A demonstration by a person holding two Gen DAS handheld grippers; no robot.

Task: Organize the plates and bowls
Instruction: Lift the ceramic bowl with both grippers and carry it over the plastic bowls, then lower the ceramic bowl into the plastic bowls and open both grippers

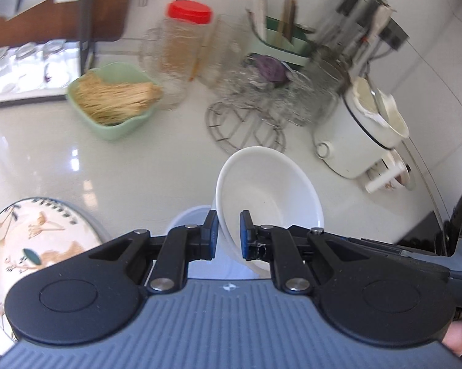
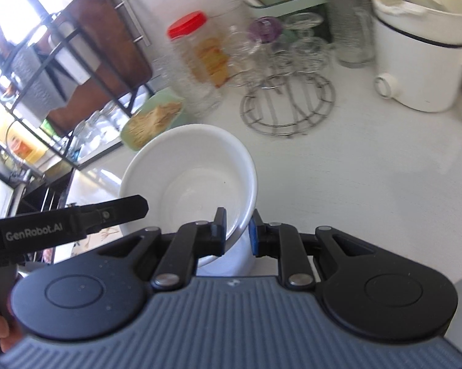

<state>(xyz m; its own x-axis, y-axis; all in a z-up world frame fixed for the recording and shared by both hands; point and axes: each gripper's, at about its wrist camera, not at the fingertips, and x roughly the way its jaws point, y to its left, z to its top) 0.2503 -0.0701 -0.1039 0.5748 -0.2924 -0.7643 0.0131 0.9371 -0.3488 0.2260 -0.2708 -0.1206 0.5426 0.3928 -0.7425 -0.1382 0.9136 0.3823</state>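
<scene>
Both pairs of tongs pinch the same plain white ceramic bowl (image 1: 268,196) by opposite sides of its rim: the left tongs (image 1: 229,235) clamp one wall, the right tongs (image 2: 238,232) the other. The bowl hangs tilted above the glossy white bench (image 1: 77,153), seemingly over another white bowl (image 1: 191,215) directly beneath it, though that one is mostly hidden. Gripping from two sides likely keeps the slippery bowl from swinging while it is lined up for nesting. A round floral-patterned plate (image 1: 25,240) lies just beside, to the left. Farther back stand a red-lidded clear plastic jar (image 1: 182,46) and a wire trivet (image 2: 287,104).
</scene>
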